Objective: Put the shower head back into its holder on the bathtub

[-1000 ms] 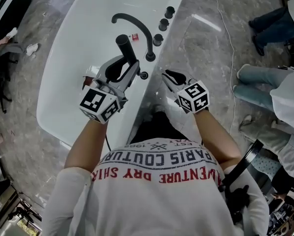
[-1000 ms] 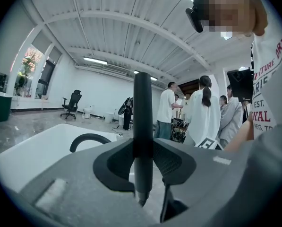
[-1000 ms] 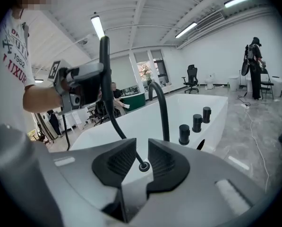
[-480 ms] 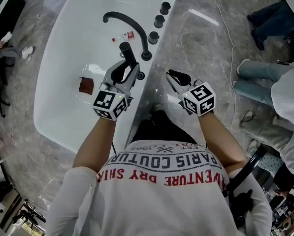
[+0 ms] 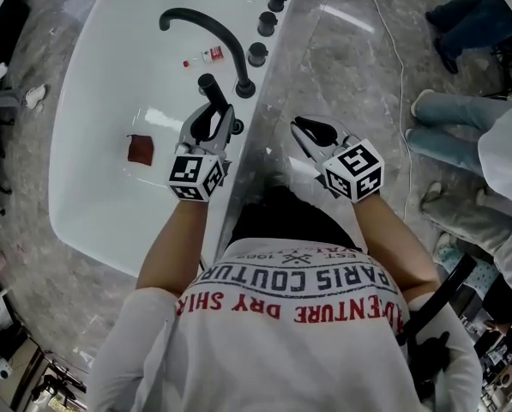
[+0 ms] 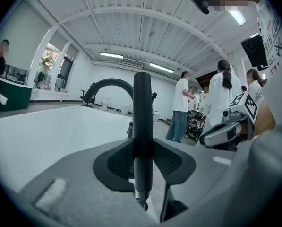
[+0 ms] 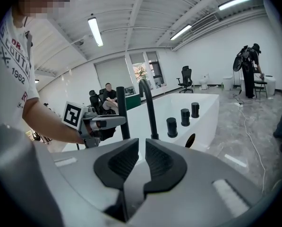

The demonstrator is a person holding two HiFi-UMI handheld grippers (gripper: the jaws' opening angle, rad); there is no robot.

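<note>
Black shower head (image 5: 209, 91) stands upright, clamped between the left gripper's (image 5: 211, 120) pads, over the white bathtub's (image 5: 110, 84) rim just beside the curved faucet's (image 5: 206, 26) base. Whether its lower end sits in the holder cannot be told. Right gripper (image 5: 304, 128) hangs outside the tub, empty — jaws closing, a narrow gap between them.
</note>
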